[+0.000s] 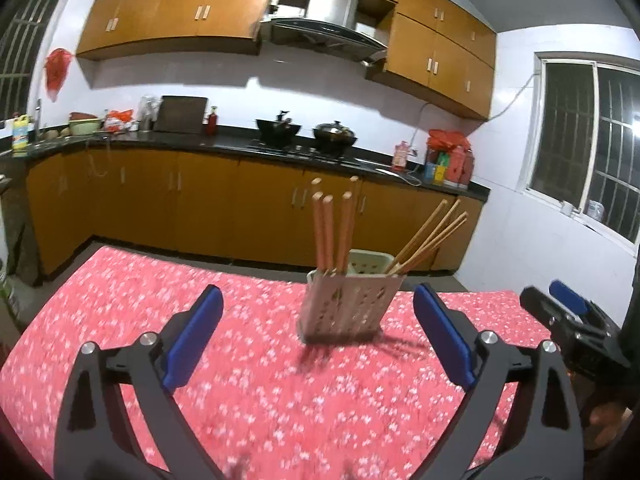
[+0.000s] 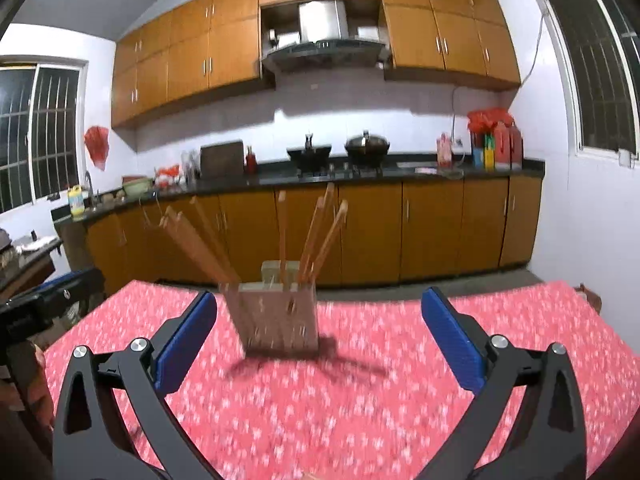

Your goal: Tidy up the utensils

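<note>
A pale perforated utensil holder (image 1: 350, 306) stands on the red flowered tablecloth (image 1: 160, 300); it also shows in the right wrist view (image 2: 278, 314). Several wooden chopsticks (image 1: 334, 232) stand in it, some upright on the left side, others (image 1: 430, 238) leaning right. In the right wrist view the chopsticks (image 2: 308, 236) fan out to both sides. My left gripper (image 1: 318, 334) is open and empty, just in front of the holder. My right gripper (image 2: 320, 336) is open and empty, also facing the holder. The right gripper also shows at the left wrist view's right edge (image 1: 568, 312).
The tablecloth (image 2: 520, 320) covers the whole table. Beyond the far edge is a floor gap, then orange cabinets (image 1: 200, 204) with a black counter (image 1: 240, 146), woks and bottles. The left gripper's body (image 2: 36, 304) shows at the left edge of the right wrist view.
</note>
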`<act>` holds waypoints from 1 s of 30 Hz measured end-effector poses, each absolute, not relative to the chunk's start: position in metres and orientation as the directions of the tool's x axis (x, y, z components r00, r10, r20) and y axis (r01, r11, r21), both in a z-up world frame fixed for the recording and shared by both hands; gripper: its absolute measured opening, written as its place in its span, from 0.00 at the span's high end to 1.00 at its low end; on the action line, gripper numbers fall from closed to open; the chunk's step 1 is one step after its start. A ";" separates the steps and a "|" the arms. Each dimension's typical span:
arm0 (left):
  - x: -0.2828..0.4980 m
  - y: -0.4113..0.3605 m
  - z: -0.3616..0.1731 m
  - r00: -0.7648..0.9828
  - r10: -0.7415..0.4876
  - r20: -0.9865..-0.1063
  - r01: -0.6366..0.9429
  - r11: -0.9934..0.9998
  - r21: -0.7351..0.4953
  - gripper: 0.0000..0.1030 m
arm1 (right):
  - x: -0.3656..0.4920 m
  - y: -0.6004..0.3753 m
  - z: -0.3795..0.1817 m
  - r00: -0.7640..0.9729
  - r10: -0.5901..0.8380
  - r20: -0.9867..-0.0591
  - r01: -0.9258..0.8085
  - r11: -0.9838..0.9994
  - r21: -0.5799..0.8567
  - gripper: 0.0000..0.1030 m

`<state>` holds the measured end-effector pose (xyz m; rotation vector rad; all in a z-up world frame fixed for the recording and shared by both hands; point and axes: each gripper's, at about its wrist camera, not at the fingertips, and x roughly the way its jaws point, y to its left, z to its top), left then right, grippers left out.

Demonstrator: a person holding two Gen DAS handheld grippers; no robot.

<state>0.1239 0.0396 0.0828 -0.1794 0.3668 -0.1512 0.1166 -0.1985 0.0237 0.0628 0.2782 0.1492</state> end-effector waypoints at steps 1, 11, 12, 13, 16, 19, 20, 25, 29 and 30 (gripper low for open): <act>0.117 0.041 0.079 0.925 -0.164 -0.343 0.099 0.975 -0.198 0.08 | 0.113 -0.197 0.020 0.950 0.150 -0.275 -0.133 0.988 0.081 0.02; 0.073 0.037 0.061 0.941 -0.059 -0.333 0.029 0.995 -0.095 0.04 | 0.069 -0.183 -0.005 0.954 0.127 -0.273 -0.122 0.992 0.035 0.02; 0.070 0.036 0.059 0.940 -0.060 -0.336 0.031 0.995 -0.090 0.04 | 0.065 -0.181 -0.006 0.955 0.125 -0.268 -0.123 0.992 0.026 0.02; 0.067 0.035 0.058 0.939 -0.062 -0.339 0.034 0.996 -0.087 0.04 | 0.060 -0.178 -0.008 0.958 0.122 -0.261 -0.122 0.992 0.016 0.02; 0.059 0.033 0.053 0.936 -0.070 -0.346 0.044 0.996 -0.084 0.04 | 0.050 -0.174 -0.011 0.962 0.105 -0.250 -0.109 0.994 -0.002 0.02; 0.052 0.030 0.049 0.935 -0.072 -0.347 0.051 0.996 -0.069 0.04 | 0.043 -0.172 -0.016 0.965 0.089 -0.247 -0.095 0.995 -0.012 0.02; 0.051 0.029 0.049 0.935 -0.069 -0.347 0.050 0.997 -0.062 0.04 | 0.041 -0.172 -0.018 0.965 0.083 -0.249 -0.089 0.996 -0.014 0.02; 0.043 0.024 0.042 0.939 -0.042 -0.340 0.036 0.999 -0.023 0.04 | 0.038 -0.174 -0.027 0.960 0.047 -0.276 -0.053 0.998 -0.015 0.02; 0.042 0.026 0.040 0.937 -0.040 -0.347 0.030 0.999 -0.033 0.04 | 0.038 -0.177 -0.031 0.958 0.024 -0.284 -0.029 0.999 -0.016 0.02; 0.042 0.026 0.039 0.936 -0.039 -0.349 0.028 0.999 -0.035 0.04 | 0.038 -0.178 -0.032 0.958 0.017 -0.285 -0.023 1.000 -0.019 0.02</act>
